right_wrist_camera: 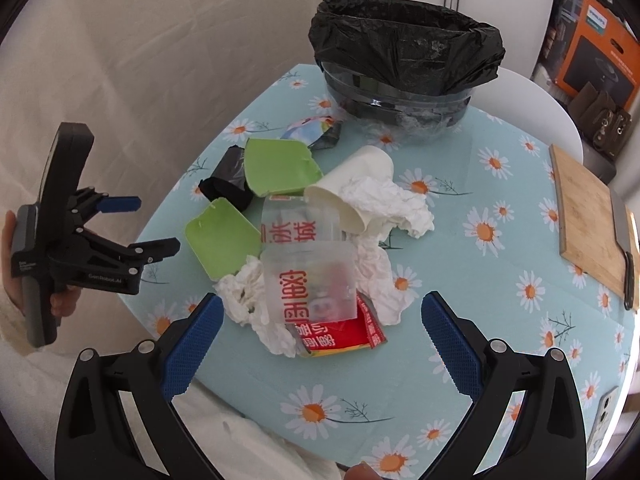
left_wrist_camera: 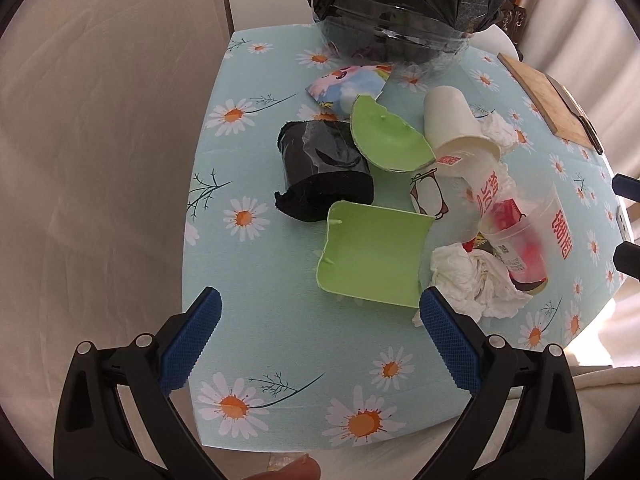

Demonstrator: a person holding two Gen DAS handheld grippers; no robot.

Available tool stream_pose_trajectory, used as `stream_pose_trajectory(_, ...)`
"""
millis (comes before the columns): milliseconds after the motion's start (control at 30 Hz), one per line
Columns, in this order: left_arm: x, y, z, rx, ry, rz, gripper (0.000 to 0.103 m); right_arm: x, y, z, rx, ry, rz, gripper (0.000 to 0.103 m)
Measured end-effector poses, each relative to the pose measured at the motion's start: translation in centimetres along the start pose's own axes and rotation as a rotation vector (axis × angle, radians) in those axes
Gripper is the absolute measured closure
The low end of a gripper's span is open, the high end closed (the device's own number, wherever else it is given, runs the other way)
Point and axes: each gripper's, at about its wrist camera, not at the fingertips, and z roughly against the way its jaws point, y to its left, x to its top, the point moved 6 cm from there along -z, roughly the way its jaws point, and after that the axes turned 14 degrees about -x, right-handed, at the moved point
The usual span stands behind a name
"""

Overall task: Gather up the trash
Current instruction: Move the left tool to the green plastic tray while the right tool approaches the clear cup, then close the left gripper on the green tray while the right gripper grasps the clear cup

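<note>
Trash heap mid-frame on daisy tablecloth (right_wrist_camera: 460, 240): clear printed cup (right_wrist_camera: 310, 276) on its side, long axis running up-frame, over crumpled tissue (right_wrist_camera: 256, 304) and red sachet (right_wrist_camera: 340, 336). Right gripper (right_wrist_camera: 320, 332) released, empty, cup directly ahead between fingers; nearer arm. Left gripper (left_wrist_camera: 320, 320) released, facing green shard (left_wrist_camera: 372, 256). Lined bin (right_wrist_camera: 404, 60) top of frame.

Wooden cutting board (right_wrist_camera: 590, 222) on daisy-print tablecloth (right_wrist_camera: 460, 264); orange box (right_wrist_camera: 600, 56) behind.
</note>
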Motion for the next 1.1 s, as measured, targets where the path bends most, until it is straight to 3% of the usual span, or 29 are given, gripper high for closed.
stream_pose_trajectory(100,0.6,0.6,-0.7,-0.034,0.011,-0.008,0.006,0.3,0.2,-0.9,-0.004,0.020,-0.009,0.008)
stream_pose_trajectory(500,2.1,1.3,-3.8,-0.026,0.083,-0.123,0.009,1.1,1.2,-4.0,0.010,0.081,-0.038,0.009)
stream_pose_trajectory(533,2.2,1.2,-4.0,-0.034,0.090,-0.136,0.013,1.1,1.4,-4.4,0.020,0.087,-0.040,0.010)
stream_pose_trajectory(567,2.2,1.1,-4.4,-0.049,0.105,-0.146,0.023,1.1,1.5,-4.8,0.030,0.095,-0.043,0.012)
stream_pose_trajectory(600,2.2,0.9,-4.8,-0.061,0.122,-0.154,0.031,1.0,1.7,-5.2,0.050,0.109,-0.042,0.043)
stream_pose_trajectory(633,2.1,0.8,-5.3,-0.072,0.143,-0.163,0.053,0.9,1.9,-5.7,0.053,0.124,-0.036,0.054)
stream_pose_trajectory(667,1.9,0.6,-5.6,-0.078,0.160,-0.179,0.078,0.9,2.0,-5.8,0.046,0.123,-0.036,0.057)
stream_pose_trajectory(733,1.6,0.3,-5.8,-0.079,0.172,-0.202,0.092,1.1,2.4,-5.3,0.085,0.113,-0.027,0.059)
stream_pose_trajectory(833,1.3,0.1,-5.5,-0.141,0.181,-0.179,0.092,1.2,2.3,-4.3,0.097,0.097,-0.043,0.059)
stream_pose_trajectory(1100,0.9,0.2,-3.2,-0.072,0.138,-0.175,0.092,0.5,0.2,-1.9,0.095,0.053,-0.067,0.058)
